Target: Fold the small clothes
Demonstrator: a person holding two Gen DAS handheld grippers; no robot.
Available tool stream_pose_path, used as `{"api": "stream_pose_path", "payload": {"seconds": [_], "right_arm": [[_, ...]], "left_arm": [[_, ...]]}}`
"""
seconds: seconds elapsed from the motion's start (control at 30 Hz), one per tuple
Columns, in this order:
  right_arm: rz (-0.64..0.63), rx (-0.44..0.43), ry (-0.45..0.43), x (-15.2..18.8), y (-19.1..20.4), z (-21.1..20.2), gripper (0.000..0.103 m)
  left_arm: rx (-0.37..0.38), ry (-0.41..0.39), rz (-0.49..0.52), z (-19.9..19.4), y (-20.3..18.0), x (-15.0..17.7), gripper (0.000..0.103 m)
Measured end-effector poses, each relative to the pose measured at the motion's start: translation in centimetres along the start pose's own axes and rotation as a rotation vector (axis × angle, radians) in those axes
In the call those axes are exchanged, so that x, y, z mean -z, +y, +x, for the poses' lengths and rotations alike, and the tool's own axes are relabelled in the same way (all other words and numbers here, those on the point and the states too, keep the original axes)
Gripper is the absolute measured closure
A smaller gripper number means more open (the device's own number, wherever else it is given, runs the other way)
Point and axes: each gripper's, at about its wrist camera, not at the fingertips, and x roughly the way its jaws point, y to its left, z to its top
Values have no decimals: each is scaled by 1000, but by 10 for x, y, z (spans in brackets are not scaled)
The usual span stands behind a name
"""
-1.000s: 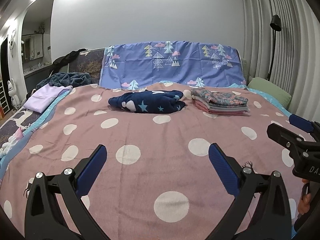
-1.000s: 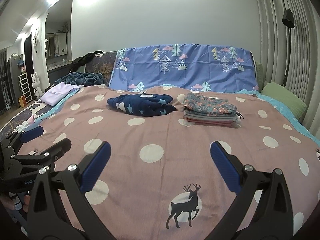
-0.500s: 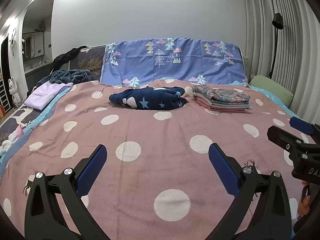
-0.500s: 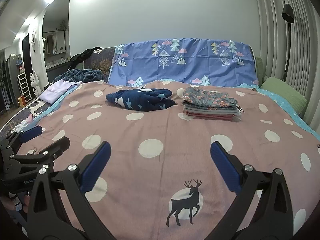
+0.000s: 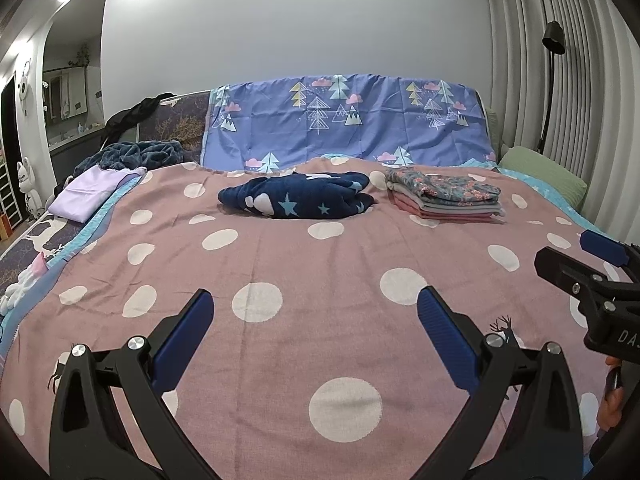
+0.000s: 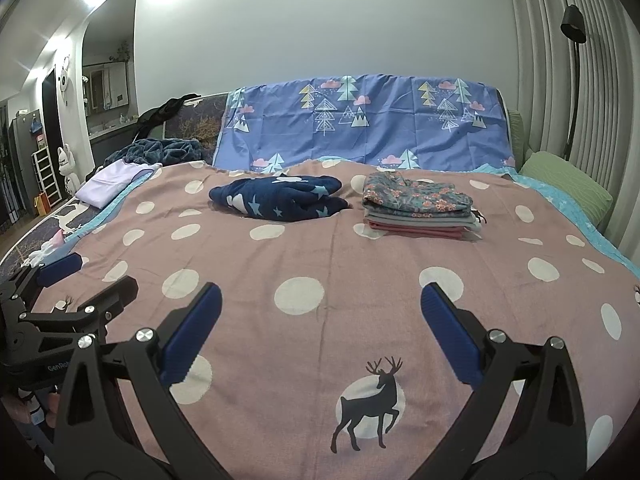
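Note:
A crumpled dark blue garment with stars (image 5: 298, 200) (image 6: 280, 198) lies far back on the pink dotted bedspread (image 5: 320, 272) (image 6: 320, 256). To its right stands a neat stack of folded clothes (image 5: 444, 196) (image 6: 420, 204) with a floral piece on top. My left gripper (image 5: 312, 312) is open and empty, low over the near part of the bed. My right gripper (image 6: 320, 304) is open and empty beside it; it shows at the right edge of the left wrist view (image 5: 580, 264). The left gripper shows at the left edge of the right wrist view (image 6: 80, 284).
A blue tree-print sheet (image 5: 344, 120) hangs over the headboard. A green pillow (image 5: 540, 176) lies at the right, a lilac folded cloth (image 5: 92, 192) and a dark blanket (image 5: 132, 152) at the left. A floor lamp (image 5: 554, 40) and curtains stand at right.
Both views have tilted up slightly, so the bed and clothes sit a little lower in frame. Both grippers stay open and empty.

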Motion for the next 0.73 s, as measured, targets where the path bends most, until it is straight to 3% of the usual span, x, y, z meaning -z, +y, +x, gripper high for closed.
{"api": "stream_pose_path", "payload": {"seconds": [0.73], "right_arm": [[-1,1,14,7,-4,0,2]], "left_arm": [[3,7,3,1,-3,3,1]]}}
